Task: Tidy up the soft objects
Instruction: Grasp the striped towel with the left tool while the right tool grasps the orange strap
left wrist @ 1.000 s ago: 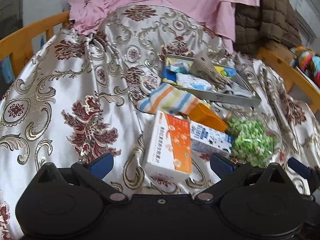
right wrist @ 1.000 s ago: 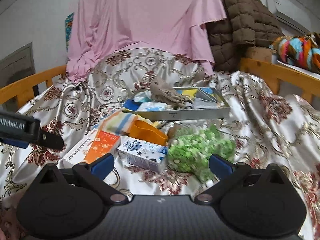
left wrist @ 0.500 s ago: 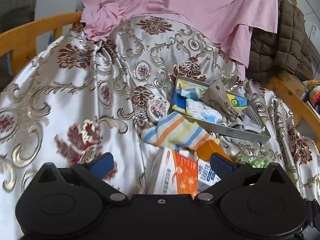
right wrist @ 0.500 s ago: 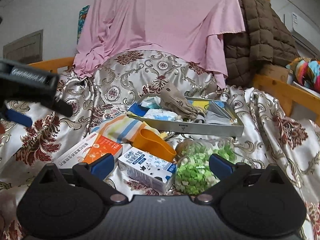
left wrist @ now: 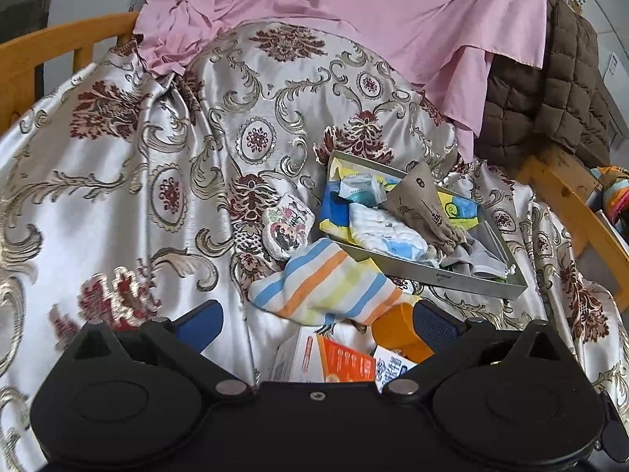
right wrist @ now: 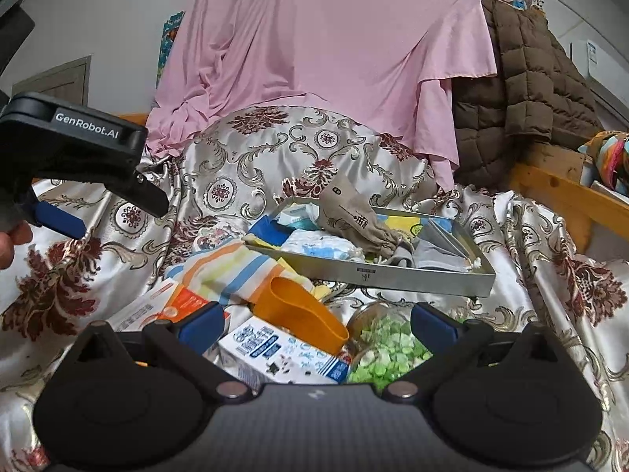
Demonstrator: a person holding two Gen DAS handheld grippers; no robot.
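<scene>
A striped cloth (left wrist: 326,281) lies on the patterned bedspread, against the near left side of a metal tray (left wrist: 440,273). The tray holds soft items: a tan drawstring pouch (left wrist: 422,206), a white and blue cloth (left wrist: 387,232) and a grey cloth (left wrist: 469,257). A printed packet (left wrist: 287,228) lies left of the tray. My left gripper (left wrist: 316,320) is open and empty, just short of the striped cloth. My right gripper (right wrist: 316,320) is open and empty over an orange scoop (right wrist: 300,310). The tray (right wrist: 393,273), the striped cloth (right wrist: 228,271) and the left gripper body (right wrist: 74,157) show in the right wrist view.
Near the grippers lie a white and orange box (left wrist: 326,358), a milk carton (right wrist: 275,354) and a bag of green pieces (right wrist: 381,354). A pink sheet (left wrist: 354,19) and a brown quilted coat (left wrist: 550,90) hang behind. Wooden rails (left wrist: 570,192) run along both sides.
Both grippers have risen and tilted up. The left one moved forward over the boxes toward the striped cloth. Both stay open.
</scene>
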